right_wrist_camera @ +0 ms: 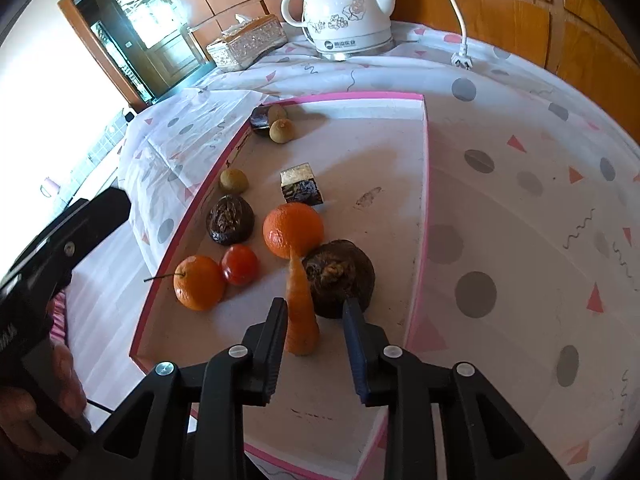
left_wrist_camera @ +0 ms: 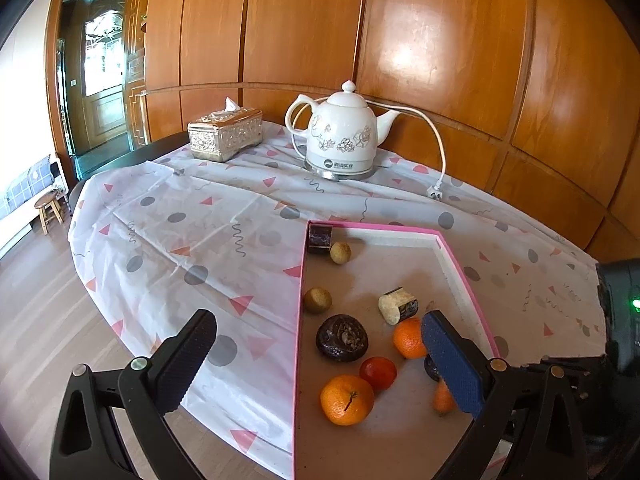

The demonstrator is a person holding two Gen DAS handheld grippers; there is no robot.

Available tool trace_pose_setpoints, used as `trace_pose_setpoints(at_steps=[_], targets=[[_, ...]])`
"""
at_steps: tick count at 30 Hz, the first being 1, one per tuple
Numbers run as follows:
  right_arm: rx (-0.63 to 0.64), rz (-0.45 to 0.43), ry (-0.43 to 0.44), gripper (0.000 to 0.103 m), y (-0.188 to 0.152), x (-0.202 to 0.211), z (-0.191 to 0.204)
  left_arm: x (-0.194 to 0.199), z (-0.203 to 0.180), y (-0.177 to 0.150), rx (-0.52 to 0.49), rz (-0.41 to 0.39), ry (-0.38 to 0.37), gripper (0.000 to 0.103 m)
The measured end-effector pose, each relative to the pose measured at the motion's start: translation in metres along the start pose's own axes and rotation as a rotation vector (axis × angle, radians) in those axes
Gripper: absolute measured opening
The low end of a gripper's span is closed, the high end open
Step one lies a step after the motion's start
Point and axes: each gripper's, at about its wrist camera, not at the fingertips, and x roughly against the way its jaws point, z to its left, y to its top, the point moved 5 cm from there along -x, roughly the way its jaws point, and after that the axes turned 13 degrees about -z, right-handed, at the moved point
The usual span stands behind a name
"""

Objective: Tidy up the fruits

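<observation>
A pink-rimmed tray (right_wrist_camera: 425,168) holds two oranges (right_wrist_camera: 293,230) (right_wrist_camera: 199,282), a small red fruit (right_wrist_camera: 240,264), two dark brown round fruits (right_wrist_camera: 230,219) (right_wrist_camera: 340,278), small tan round fruits (right_wrist_camera: 233,180), cut dark-skinned pieces (right_wrist_camera: 302,187) and a carrot (right_wrist_camera: 301,316). My right gripper (right_wrist_camera: 316,326) is open, its fingers either side of the carrot's thick end, left pad close to it. My left gripper (left_wrist_camera: 320,356) is wide open over the tray's left rim (left_wrist_camera: 298,320), above the front orange (left_wrist_camera: 346,399) and dark fruit (left_wrist_camera: 342,337); it holds nothing.
A white electric kettle (left_wrist_camera: 340,136) with cord and plug (left_wrist_camera: 437,192) and a gold tissue box (left_wrist_camera: 225,133) stand at the back of the patterned tablecloth (left_wrist_camera: 200,220). Wooden wall panels are behind. A stool (left_wrist_camera: 50,206) stands on the floor at left.
</observation>
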Motion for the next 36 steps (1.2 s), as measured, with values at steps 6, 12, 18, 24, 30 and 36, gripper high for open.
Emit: trace_pose_setpoints(at_steps=[6,12,18,24,30,36], targets=[[-0.012,-0.036,0.065,0.028,-0.005,0.017,0.006,0.007,-0.004,0.007,-0.015,-0.038,-0.004,0.103],[0.021,-0.104,-0.067,0.029,-0.007,0.033,0.001,0.01,-0.018,0.008,-0.072,-0.054,0.0,0.103],[0.031,-0.206,-0.203,0.036,-0.007,0.052,-0.006,0.014,-0.027,0.008,-0.103,-0.068,0.005,0.103],[0.013,-0.265,-0.288,0.038,-0.011,0.067,-0.018,0.02,-0.032,0.016,-0.121,-0.12,0.041,0.103],[0.004,-0.317,-0.326,0.038,-0.009,0.079,-0.023,0.025,-0.036,0.024,-0.104,-0.176,0.061,0.103],[0.025,-0.322,-0.327,0.038,-0.011,0.079,-0.019,0.021,-0.041,0.014,-0.113,-0.143,0.039,0.103]])
